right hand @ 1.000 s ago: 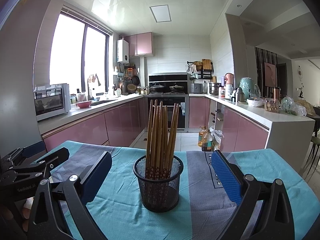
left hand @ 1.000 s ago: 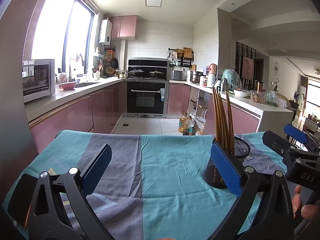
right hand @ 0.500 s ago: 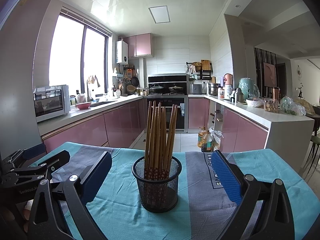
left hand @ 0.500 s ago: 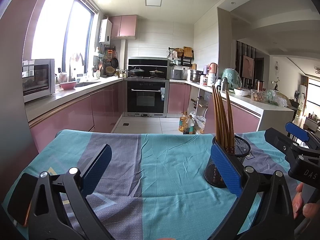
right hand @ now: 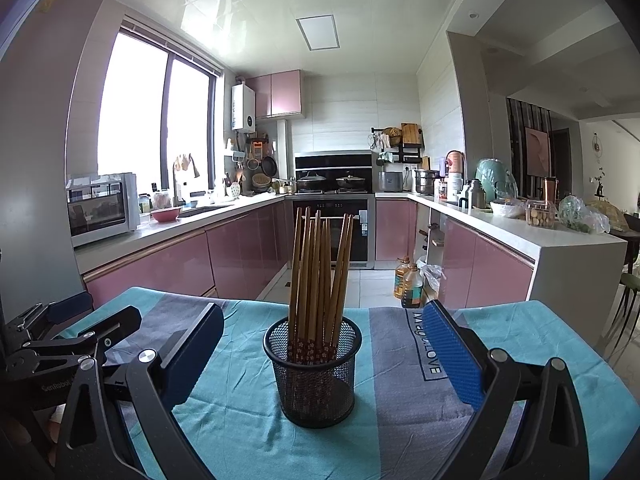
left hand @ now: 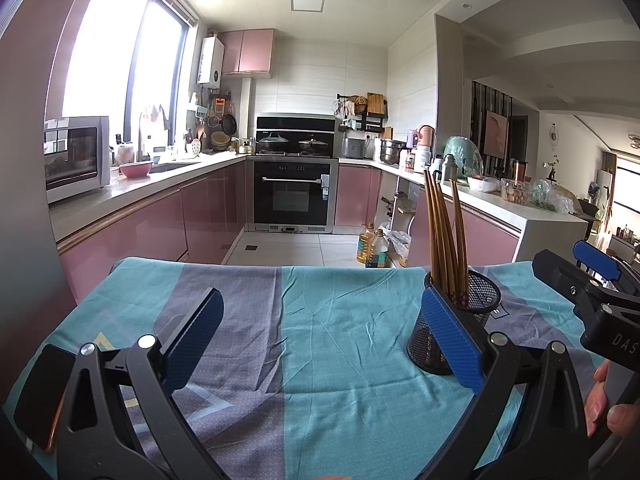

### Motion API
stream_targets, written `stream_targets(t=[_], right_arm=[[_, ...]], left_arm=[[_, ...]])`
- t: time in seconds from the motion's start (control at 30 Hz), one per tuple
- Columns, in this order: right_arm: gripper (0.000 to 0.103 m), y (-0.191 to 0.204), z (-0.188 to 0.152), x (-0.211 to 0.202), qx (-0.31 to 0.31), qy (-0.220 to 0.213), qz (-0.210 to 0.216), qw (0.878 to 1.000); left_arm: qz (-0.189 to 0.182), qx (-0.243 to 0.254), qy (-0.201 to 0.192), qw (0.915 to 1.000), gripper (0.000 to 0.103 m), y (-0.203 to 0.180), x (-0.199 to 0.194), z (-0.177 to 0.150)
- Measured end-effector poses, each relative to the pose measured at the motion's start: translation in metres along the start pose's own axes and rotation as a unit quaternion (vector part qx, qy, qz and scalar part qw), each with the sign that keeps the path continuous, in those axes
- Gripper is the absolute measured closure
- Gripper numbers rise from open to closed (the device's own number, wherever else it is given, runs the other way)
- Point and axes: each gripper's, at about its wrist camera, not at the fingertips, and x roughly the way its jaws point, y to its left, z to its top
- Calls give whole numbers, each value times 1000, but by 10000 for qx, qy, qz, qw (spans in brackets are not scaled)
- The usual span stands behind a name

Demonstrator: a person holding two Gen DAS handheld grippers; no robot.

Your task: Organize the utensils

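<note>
A black mesh cup (right hand: 314, 376) stands upright on the teal and grey cloth (right hand: 400, 432), holding several brown chopsticks (right hand: 318, 272) with patterned red ends. My right gripper (right hand: 320, 344) is open and empty, its blue pads to either side of the cup and nearer the camera. In the left wrist view the cup (left hand: 476, 300) stands behind the right pad, with the chopsticks (left hand: 444, 236) rising from it. My left gripper (left hand: 320, 336) is open and empty over bare cloth (left hand: 320, 360). The right gripper shows there at the right edge (left hand: 592, 280).
The table sits in a kitchen with pink cabinets. An oven (right hand: 332, 232) is straight ahead, a counter with a microwave (right hand: 100, 208) on the left, and a cluttered white counter (right hand: 560, 236) on the right. Oil bottles (right hand: 408, 284) stand on the floor beyond the table's far edge.
The right gripper has drawn back slightly from the cup and risen a little. The left gripper has barely moved. Both stay open.
</note>
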Motion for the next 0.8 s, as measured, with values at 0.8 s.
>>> stream_targets(t=[0.8], right_arm=[[7,-1,1,1,8,51,23,10000]], left_arm=[[-52,-5,62,10000,5,0,-6,-7]])
